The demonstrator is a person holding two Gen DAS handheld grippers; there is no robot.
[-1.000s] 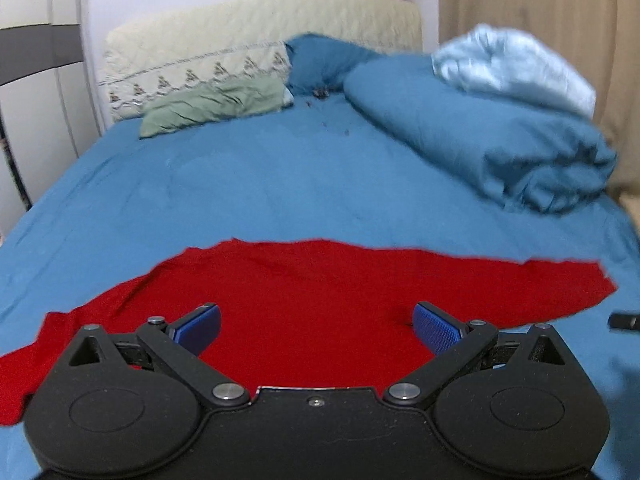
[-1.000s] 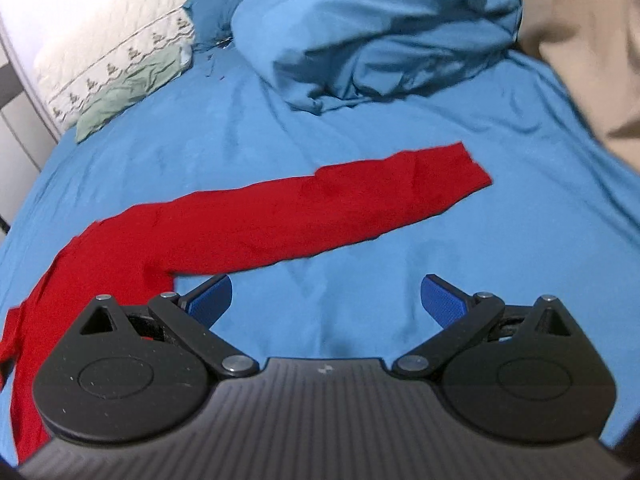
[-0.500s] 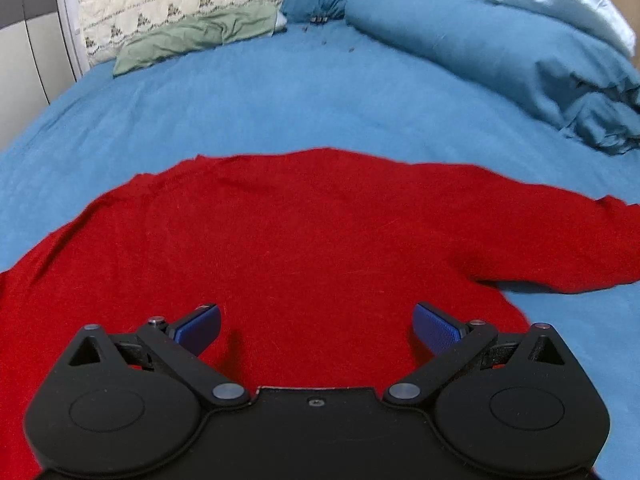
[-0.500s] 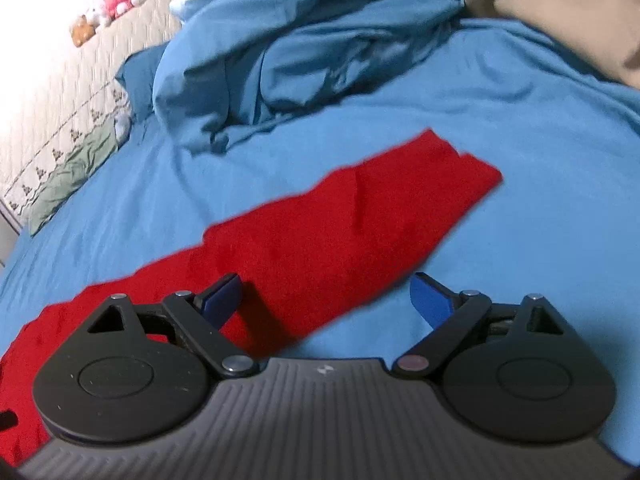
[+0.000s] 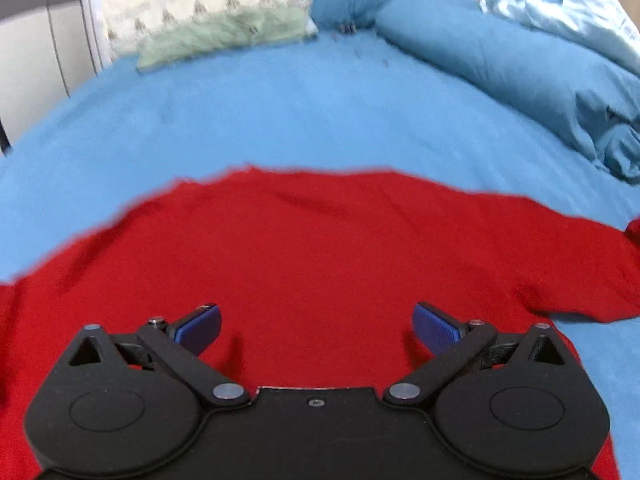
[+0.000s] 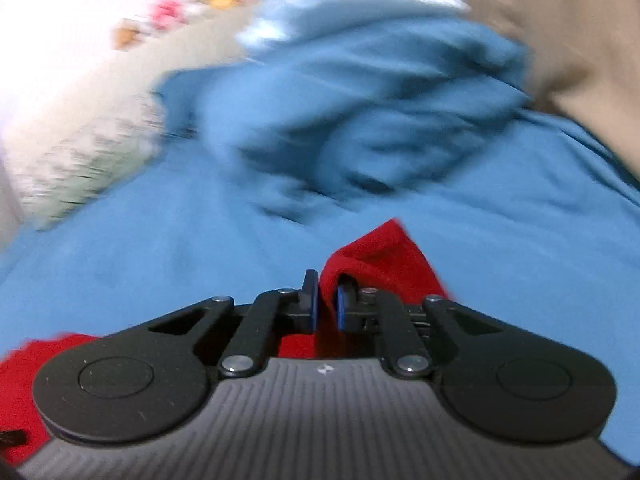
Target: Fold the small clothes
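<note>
Red knit top (image 5: 320, 256) lies spread on the blue bedsheet (image 5: 280, 112), its long axis running side to side across the bed, so the sleeves reach toward either edge of the left wrist view and its upper edge faces the headboard. The cloth looks soft and matte, like a fine wool or fleece, with shallow creases near the upper edge; that edge is a gentle curve, slightly blurred.

Over the body of the garment hangs the left gripper (image 5: 316, 328), its jaws spread wide with red cloth showing between them. Its blue ribbed pads (image 5: 434, 330) grip nothing, and the black linkage arms and round housings behind them are smooth plastic.

At the right-hand end of the top, the right gripper (image 6: 325, 306) has its jaws pinched together on the sleeve end (image 6: 380, 256), which rises in a small peak of red fabric just beyond the pads. More red cloth (image 6: 20, 372) shows at the lower left of that view. This picture is smeared, so finer detail cannot be made out.

Beyond the top, a bunched blue duvet (image 5: 520, 64) sits on the right side of the bed with a paler blue blanket (image 5: 560, 12) on it. A green pillow (image 5: 224, 36) and a cream patterned pillow (image 5: 192, 4) lie near the headboard. A beige curtain (image 6: 560, 32) hangs at the right.
</note>
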